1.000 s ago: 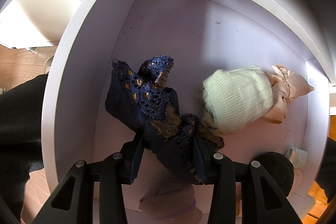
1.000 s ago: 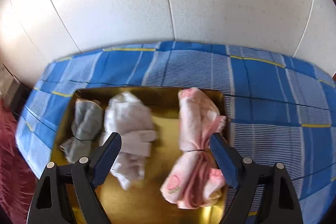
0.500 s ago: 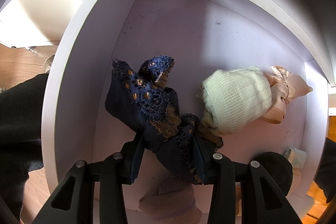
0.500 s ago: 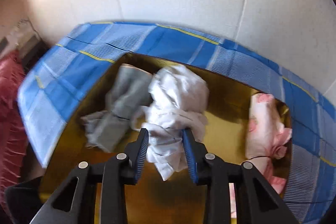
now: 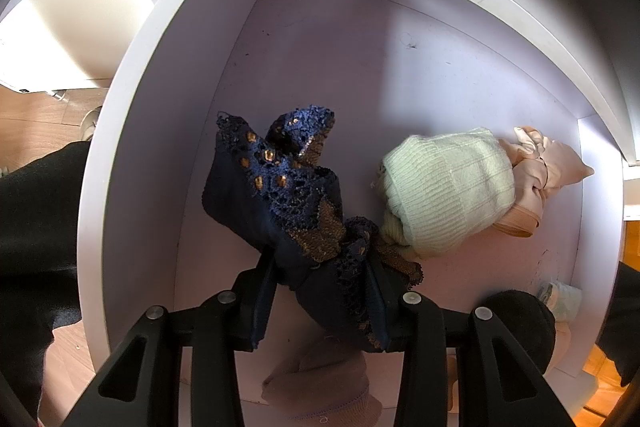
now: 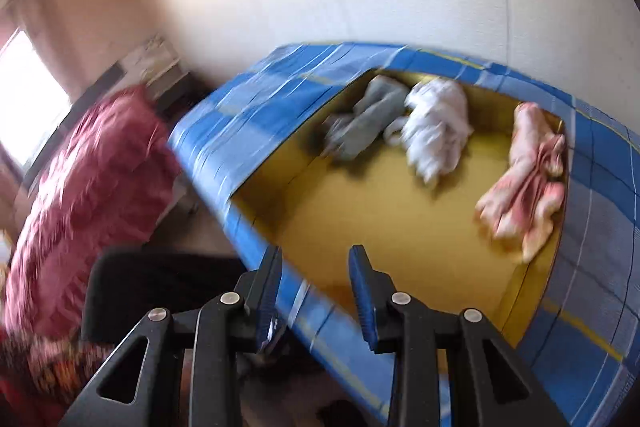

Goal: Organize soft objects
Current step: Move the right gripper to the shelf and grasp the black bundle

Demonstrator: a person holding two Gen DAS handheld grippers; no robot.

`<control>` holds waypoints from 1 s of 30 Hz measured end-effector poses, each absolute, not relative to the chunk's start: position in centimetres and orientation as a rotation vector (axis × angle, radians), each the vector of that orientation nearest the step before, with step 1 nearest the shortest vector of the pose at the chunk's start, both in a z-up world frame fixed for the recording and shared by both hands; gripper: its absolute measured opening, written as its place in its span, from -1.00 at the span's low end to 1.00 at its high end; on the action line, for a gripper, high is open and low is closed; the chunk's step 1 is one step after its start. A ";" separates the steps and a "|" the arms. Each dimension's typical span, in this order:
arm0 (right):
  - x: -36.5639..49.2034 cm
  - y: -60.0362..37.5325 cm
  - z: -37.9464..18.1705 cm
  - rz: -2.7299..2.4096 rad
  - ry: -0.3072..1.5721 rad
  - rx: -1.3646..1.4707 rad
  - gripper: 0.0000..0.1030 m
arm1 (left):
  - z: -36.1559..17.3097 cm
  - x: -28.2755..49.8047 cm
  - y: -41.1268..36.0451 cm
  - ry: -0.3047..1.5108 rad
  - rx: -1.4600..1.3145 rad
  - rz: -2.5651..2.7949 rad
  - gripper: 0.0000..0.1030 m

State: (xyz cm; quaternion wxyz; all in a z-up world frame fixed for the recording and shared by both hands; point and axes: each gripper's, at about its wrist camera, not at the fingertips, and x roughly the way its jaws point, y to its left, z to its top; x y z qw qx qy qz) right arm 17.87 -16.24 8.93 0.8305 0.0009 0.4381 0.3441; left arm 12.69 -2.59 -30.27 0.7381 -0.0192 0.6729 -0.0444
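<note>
- Fingers of our left gripper [image 5: 320,301] clamp the navy lace garment with bronze trim [image 5: 280,203]; right gripper's [image 6: 314,297] stand narrowed, nothing between.
- We judge it light, limp, snag-prone; hold bunched middle.

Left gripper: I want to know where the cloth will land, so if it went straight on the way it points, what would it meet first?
The left gripper, shut on the navy lace garment, points down into the white drawer. The garment's hanging end would probably meet the bare drawer floor first, beside the pale green knit bundle; depth is unclear.

Drawer floor [image 5: 360,47] bare at back, pale knit bundle [image 5: 444,187] crowding right, tray's [image 6: 400,227] near half open
</note>
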 end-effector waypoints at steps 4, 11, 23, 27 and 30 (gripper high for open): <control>11.1 -14.8 6.5 0.806 0.974 -0.224 -0.33 | -30.2 12.6 -2.6 1.477 -0.039 -0.099 -0.22; 5.3 -13.7 -3.6 0.803 1.269 -0.467 -0.33 | -30.2 12.7 -2.5 1.482 -0.033 -0.095 -0.22; 6.6 -15.4 -18.5 0.556 1.610 -0.342 -0.33 | -30.3 12.8 -2.4 1.488 -0.036 -0.089 -0.22; 7.6 -16.0 -19.9 0.539 1.576 -0.305 -0.33 | -30.4 12.7 -2.5 1.488 -0.025 -0.088 -0.22; 7.8 -16.3 -21.0 0.558 1.581 -0.285 -0.23 | -30.3 12.7 -2.7 1.489 -0.023 -0.083 -0.22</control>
